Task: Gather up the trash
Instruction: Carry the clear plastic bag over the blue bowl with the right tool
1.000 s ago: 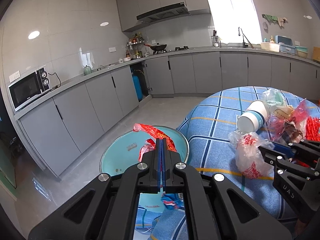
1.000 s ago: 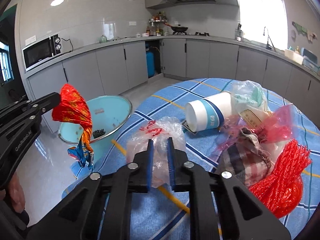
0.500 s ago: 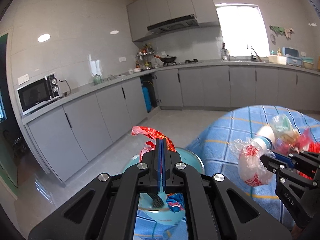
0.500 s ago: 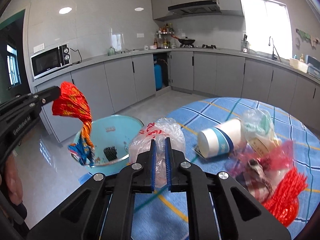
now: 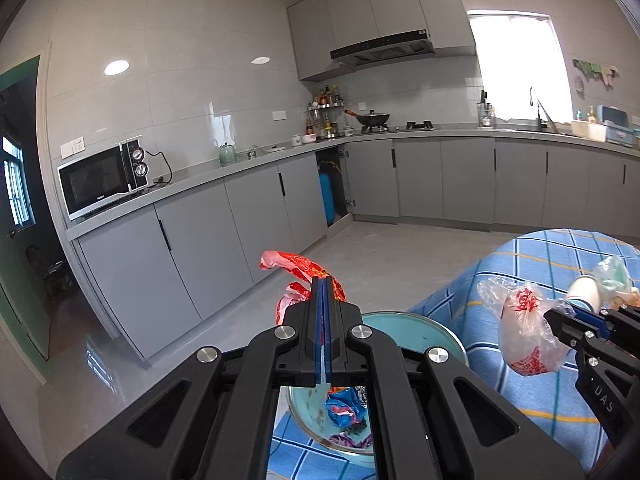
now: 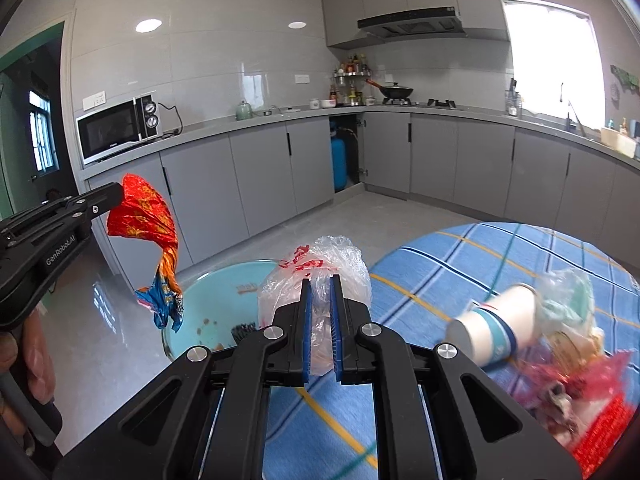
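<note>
Covering the round bench (image 6: 460,264), a blue checked cloth carries a tipped paper cup (image 6: 496,332) and a heap of wrappers at 4 o'clock in the right wrist view. Below the edge stands a teal basin (image 6: 224,304). Above it, the left hand-held gripper (image 5: 325,280), tilted slightly downward, is clamped tight on a red-orange wrapper (image 6: 148,216). At 3 o'clock from it, the right hand-held gripper (image 6: 321,280) pinches a clear plastic bag (image 6: 332,256).
</note>
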The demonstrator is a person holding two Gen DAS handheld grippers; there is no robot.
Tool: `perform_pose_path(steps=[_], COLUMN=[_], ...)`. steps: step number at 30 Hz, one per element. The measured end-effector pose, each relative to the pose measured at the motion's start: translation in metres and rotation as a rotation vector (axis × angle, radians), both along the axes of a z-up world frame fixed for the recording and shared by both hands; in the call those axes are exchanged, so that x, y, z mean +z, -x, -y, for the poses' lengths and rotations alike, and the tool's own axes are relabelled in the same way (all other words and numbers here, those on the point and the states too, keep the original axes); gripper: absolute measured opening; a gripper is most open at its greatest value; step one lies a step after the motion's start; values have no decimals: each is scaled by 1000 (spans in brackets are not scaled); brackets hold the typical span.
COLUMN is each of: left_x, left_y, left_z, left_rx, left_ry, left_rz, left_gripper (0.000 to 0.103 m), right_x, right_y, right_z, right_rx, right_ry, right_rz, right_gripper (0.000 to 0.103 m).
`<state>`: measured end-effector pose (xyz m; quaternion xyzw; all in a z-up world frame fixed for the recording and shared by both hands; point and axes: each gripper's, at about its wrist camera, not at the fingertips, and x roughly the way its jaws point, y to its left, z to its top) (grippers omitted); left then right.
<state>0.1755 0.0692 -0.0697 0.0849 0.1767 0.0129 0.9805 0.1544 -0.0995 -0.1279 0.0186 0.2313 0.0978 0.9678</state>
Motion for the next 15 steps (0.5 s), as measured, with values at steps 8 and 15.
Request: perform_pose_path(steps=[8, 15], left_x=[-12, -29], left_y=[-23, -33], left_z=[-8, -10], left_rx=[3, 15], left_ry=[17, 20], left_rz=[-40, -83], left_gripper=[1, 10], right_x=[-11, -25], right_y=[-24, -40], right_z=[-19, -34], right_rx=[39, 82], right_ry=[-10, -9], right_rz=[-28, -67], right_gripper=[9, 20])
